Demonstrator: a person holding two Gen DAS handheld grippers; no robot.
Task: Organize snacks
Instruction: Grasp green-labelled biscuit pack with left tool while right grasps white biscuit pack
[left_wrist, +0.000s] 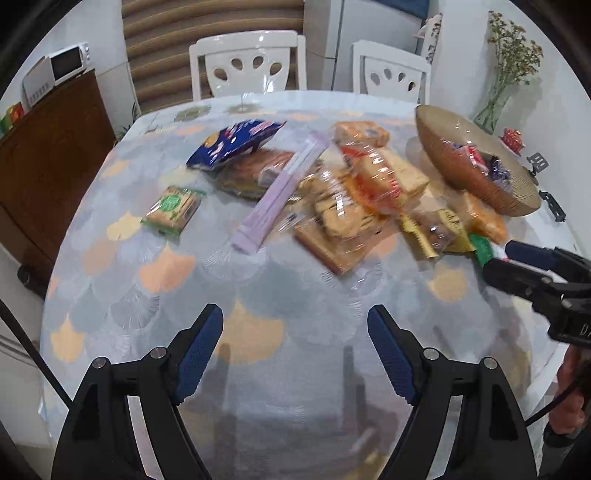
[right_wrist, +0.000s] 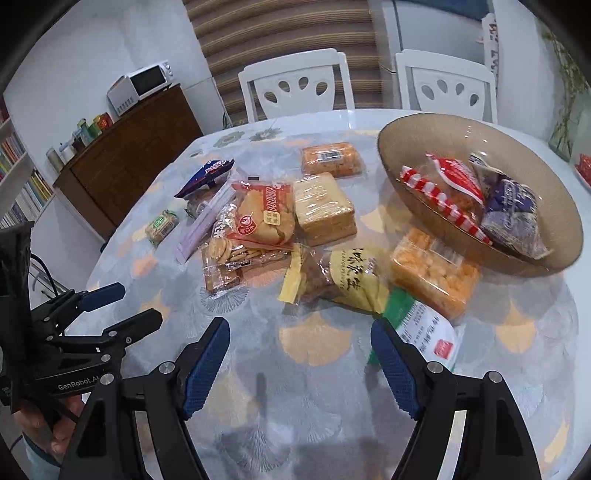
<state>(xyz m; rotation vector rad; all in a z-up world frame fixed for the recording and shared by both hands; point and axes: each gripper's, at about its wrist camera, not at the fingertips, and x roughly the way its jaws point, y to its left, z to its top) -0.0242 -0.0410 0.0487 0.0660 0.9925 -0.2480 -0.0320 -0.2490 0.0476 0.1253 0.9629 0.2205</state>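
Several wrapped snacks lie in a heap mid-table: a yellow pack (right_wrist: 351, 280), an orange cracker pack (right_wrist: 432, 273), a green-and-white pack (right_wrist: 421, 325), a red pack (right_wrist: 262, 218), a blue bag (left_wrist: 236, 142), a lilac stick pack (left_wrist: 280, 192) and a small green pack (left_wrist: 173, 208). The brown bowl (right_wrist: 424, 136) at the right holds a red-striped pack (right_wrist: 447, 192) and a purple one (right_wrist: 509, 210). My right gripper (right_wrist: 300, 328) is open and empty, just short of the yellow pack. My left gripper (left_wrist: 295, 317) is open over bare cloth, near the front edge.
The round table (left_wrist: 155, 295) has a scale-patterned cloth. Two white chairs (right_wrist: 295, 85) stand behind it, and a dark wooden sideboard (right_wrist: 129, 155) with a microwave is at the left. A vase of dried flowers (left_wrist: 506, 85) stands at the far right.
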